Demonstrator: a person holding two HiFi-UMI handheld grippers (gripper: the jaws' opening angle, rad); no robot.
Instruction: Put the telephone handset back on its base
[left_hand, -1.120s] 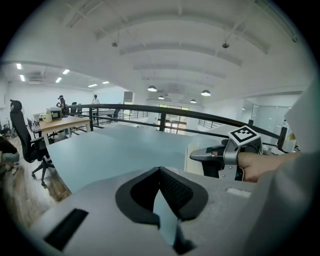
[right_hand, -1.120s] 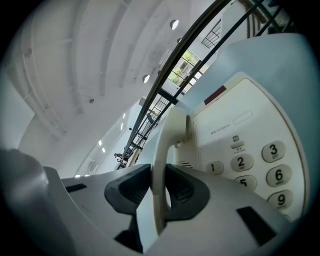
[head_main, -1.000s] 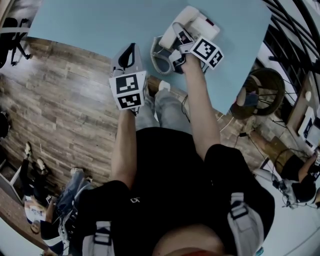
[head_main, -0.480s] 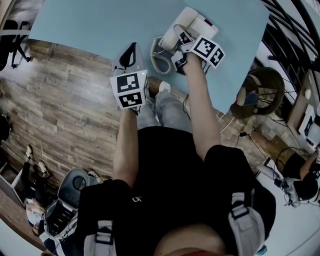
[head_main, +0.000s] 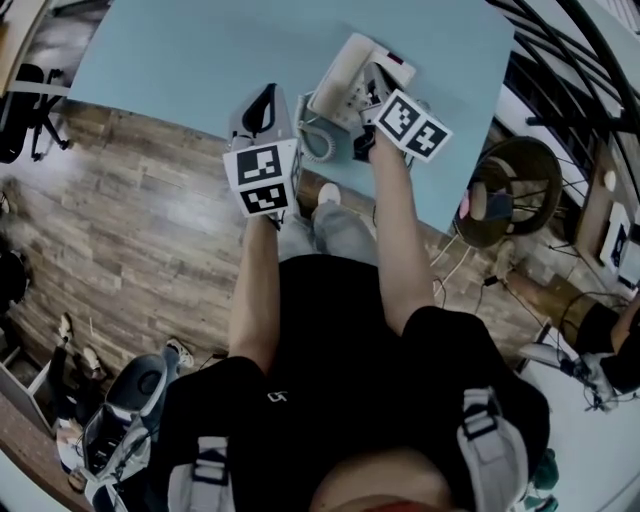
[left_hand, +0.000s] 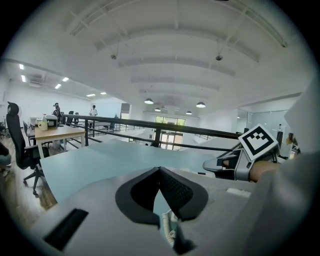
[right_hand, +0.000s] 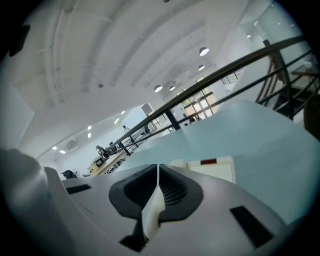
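Two claws, one telephone. Left claw (left_hand: 160, 170): tips together, empty, over the tabletop (head_main: 190, 50) edge at centre frame; coiled cord (left_hand: 167, 227) glimpsed through its slot. Right claw (right_hand: 157, 168): closing, tips nearly met; cream sliver in the gap, unidentifiable. Handset (head_main: 343, 68): upper centre, lying along base (head_main: 393, 66); its seating partly hidden by the right claw.
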